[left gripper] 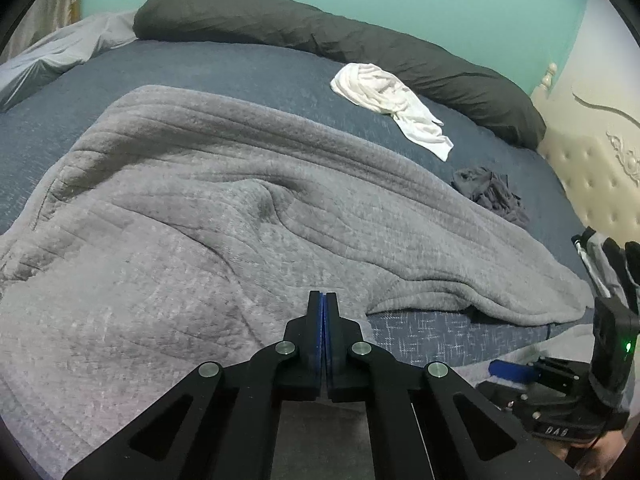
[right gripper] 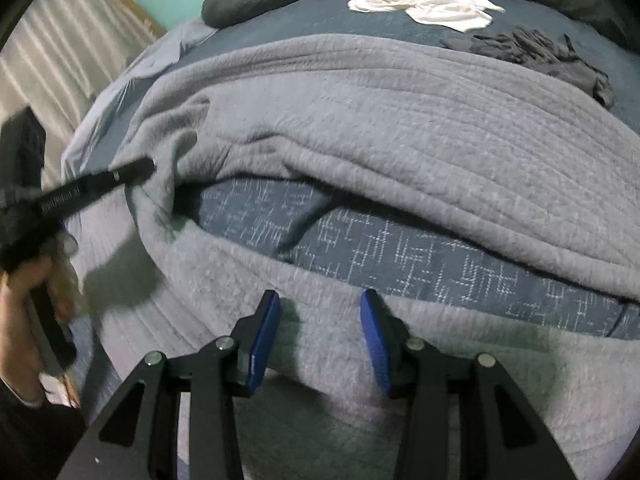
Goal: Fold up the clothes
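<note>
The left gripper has its two blue pads pressed together, with nothing visibly pinched between them, poised over the near part of one large grey blanket. The right gripper is spread wide above the blanket's near fold. The blanket lies rumpled across the blue bedspread. Farther off to the right lie one white garment and one dark grey garment, with one long dark pillow beyond.
</note>
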{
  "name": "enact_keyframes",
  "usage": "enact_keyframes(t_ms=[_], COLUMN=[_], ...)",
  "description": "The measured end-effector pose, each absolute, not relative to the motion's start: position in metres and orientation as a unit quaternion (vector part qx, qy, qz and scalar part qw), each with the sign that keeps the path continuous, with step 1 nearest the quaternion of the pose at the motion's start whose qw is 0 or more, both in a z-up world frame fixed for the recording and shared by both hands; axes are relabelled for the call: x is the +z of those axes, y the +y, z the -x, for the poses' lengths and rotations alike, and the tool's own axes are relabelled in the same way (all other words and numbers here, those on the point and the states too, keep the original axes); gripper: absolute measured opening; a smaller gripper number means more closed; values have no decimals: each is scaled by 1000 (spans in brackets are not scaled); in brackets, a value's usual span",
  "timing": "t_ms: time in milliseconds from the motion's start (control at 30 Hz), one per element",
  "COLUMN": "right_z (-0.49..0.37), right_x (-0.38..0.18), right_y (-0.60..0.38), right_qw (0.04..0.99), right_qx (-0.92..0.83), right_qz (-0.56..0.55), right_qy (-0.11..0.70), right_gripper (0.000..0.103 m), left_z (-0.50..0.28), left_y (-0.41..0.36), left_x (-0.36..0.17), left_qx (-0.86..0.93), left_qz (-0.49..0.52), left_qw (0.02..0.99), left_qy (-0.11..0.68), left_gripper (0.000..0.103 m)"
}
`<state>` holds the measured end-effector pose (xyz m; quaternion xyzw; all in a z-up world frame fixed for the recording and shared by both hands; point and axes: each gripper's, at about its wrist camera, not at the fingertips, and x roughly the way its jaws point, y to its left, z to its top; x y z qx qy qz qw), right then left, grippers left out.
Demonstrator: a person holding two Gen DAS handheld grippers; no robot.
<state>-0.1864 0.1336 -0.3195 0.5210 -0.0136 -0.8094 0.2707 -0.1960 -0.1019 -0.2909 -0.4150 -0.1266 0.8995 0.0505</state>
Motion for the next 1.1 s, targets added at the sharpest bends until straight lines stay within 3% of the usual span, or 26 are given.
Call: enact_keyframes(t_ms=[67, 200, 667, 967, 1067, 1100], right_z=[183, 182, 185, 207, 207, 206], right_x=[-321, -322, -288, -315, -314, -313], right_y=[131, 134, 153, 169, 171, 170], right_qw=[270, 268, 248, 228, 225, 225], right_qx=[-810, -814, -858, -837, -836, -837], right_qz=[-520, -516, -448, -487, -488, -486], right_qy=[2, 7, -44, -104, -112, -109], right_gripper=[33, 8, 3, 3, 3, 3], left_z=[195, 193, 189, 189, 191, 192], left_y=[-104, -108, -120, -125, -120, -118], left_x=[-290, -288, -285, -282, -278, -277], left_qx=[900, 901, 906, 910, 914, 915], left_qz=[413, 409, 392, 379, 374, 373], left_qw=[48, 45, 30, 20, 23, 23], left_qy=[-129, -135, -155, -165, -156, -154], left_gripper=[0, 0, 0, 0, 9, 21])
